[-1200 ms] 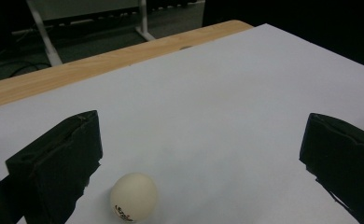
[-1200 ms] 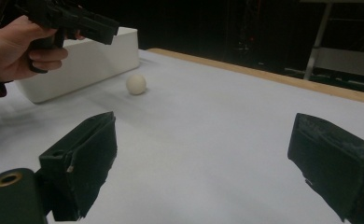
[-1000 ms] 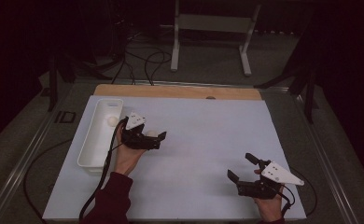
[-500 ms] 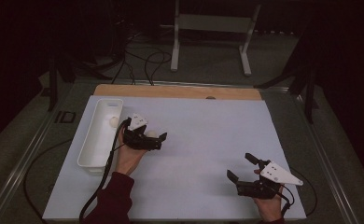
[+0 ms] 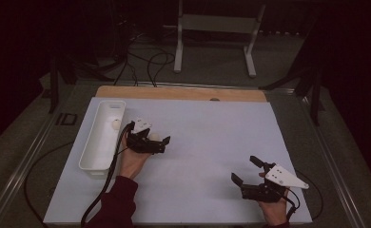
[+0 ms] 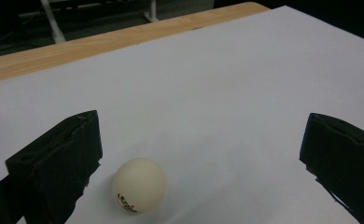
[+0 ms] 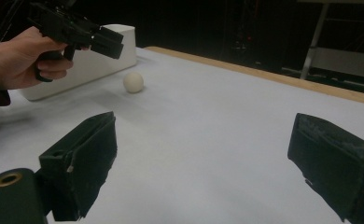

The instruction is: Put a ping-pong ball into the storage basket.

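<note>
Seen from the high view: white rectangular plastic bin (image 5: 99, 142) at the sheet's left edge, one pale ball-shaped item (image 5: 115, 124) inside near the far end. Just right of the bin, left gripper (image 5: 156, 144) held low over the sheet, jaws spread, with a white ball (image 5: 154, 137) between them, partly hidden by the gripper body. Farther right, near the front edge, right gripper (image 5: 244, 170), jaws spread wide and holding nothing, grey three-cornered plate on top.

Seen from the left gripper view, not readable from above: ball (image 6: 138, 185) smooth, matte, round, with small dark print low on its side, resting on the sheet (image 6: 217, 93) just beside the left-hand jaw; contact with that jaw could not be told. Well apart from the other jaw. Jaw pads black, blocky, rough-edged. Wooden table edge (image 6: 77, 44) beyond the sheet.

Seen from the right gripper view: the hand (image 7: 26, 58) with the left gripper (image 7: 106, 42) raised slightly above the ball (image 7: 133, 82), ball resting on the sheet in front of the bin (image 7: 91, 60). Bin walls plain, thick, opaque. Bin contents hidden at this angle. Own jaws wide apart over bare sheet.
</note>
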`<state>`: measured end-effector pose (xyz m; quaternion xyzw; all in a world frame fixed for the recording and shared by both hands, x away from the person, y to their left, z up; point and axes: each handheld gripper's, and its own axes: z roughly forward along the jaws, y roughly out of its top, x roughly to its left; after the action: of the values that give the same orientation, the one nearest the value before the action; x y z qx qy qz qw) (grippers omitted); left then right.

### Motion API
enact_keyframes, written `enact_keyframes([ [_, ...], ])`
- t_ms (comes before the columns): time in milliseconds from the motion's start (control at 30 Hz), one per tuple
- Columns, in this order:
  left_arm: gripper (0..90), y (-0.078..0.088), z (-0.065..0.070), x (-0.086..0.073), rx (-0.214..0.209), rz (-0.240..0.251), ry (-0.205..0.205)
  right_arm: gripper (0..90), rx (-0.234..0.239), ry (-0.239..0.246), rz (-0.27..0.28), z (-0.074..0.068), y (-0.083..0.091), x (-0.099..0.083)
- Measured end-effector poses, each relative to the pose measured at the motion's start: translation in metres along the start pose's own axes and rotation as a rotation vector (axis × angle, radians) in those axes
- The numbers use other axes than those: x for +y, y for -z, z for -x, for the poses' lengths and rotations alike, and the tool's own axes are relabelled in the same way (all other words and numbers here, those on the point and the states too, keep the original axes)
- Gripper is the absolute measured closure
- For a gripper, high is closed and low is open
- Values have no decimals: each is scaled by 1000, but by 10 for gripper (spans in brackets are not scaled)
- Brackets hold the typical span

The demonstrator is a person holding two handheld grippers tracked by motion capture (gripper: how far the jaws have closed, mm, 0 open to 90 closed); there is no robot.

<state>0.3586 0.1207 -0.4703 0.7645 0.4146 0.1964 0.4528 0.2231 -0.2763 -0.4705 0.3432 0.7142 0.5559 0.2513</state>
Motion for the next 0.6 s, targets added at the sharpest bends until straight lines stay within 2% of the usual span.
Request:
enact_keyframes([
  [400, 0, -8, -6, -9, 16, -29, 31, 74, 1, -1, 6, -1, 2, 1],
  [433, 0, -9, -7, -10, 4, -32, 37, 74, 1, -1, 7, -1, 2, 1],
  [533, 0, -11, -7, -11, 7, -46, 34, 74, 0, -3, 6, -1, 2, 1],
  [600, 0, -14, -6, -13, 31, -58, 27, 74, 2, 1, 3, -1, 1, 0],
])
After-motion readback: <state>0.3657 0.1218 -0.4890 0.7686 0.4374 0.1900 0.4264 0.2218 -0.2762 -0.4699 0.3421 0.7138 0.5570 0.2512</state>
